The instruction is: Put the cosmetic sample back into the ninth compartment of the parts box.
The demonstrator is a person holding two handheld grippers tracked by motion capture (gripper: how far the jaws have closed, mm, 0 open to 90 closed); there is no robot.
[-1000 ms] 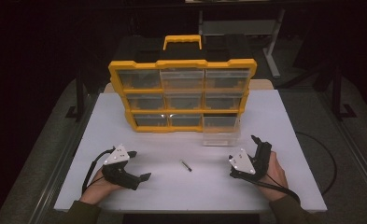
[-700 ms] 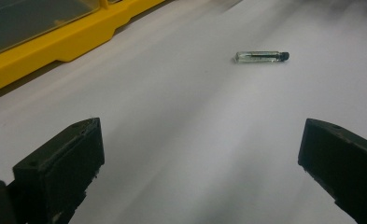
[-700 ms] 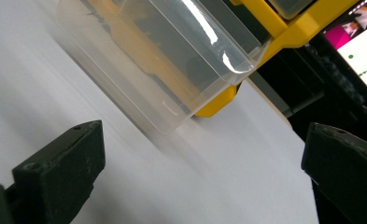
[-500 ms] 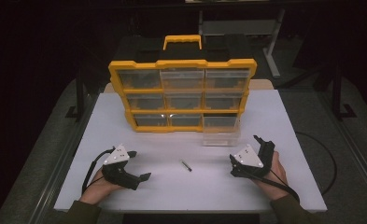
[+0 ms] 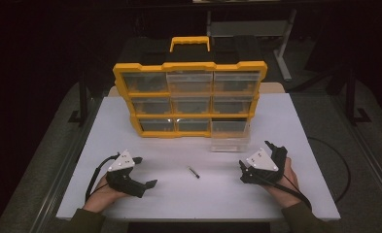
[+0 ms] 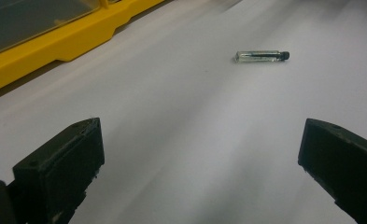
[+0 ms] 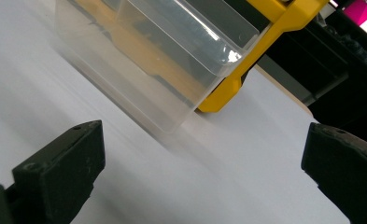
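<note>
A small clear vial with a black cap [image 5: 193, 172] [image 6: 261, 56] lies on the white table, between the two grippers. My left gripper [image 5: 146, 171] [image 6: 200, 158] rests at the front left, open wide with nothing between its jaws, and the vial lies ahead of it. Over at the front right, my right gripper [image 5: 255, 155] [image 7: 202, 163] is also open and empty. It faces a clear plastic drawer [image 5: 230, 138] [image 7: 148, 60] that stands pulled out at the bottom right of the yellow organizer [image 5: 188, 97] [image 6: 55, 42] [image 7: 246, 60].
The yellow organizer stands upright at the middle back of the white table [image 5: 300, 131], its black-and-yellow handle [image 5: 190, 42] on top, with several clear drawers. Cables trail from both grippers. Dark floor and a metal frame surround the table.
My right gripper has turned slightly to the left, towards the pulled-out drawer. The left gripper and the vial have not moved.
</note>
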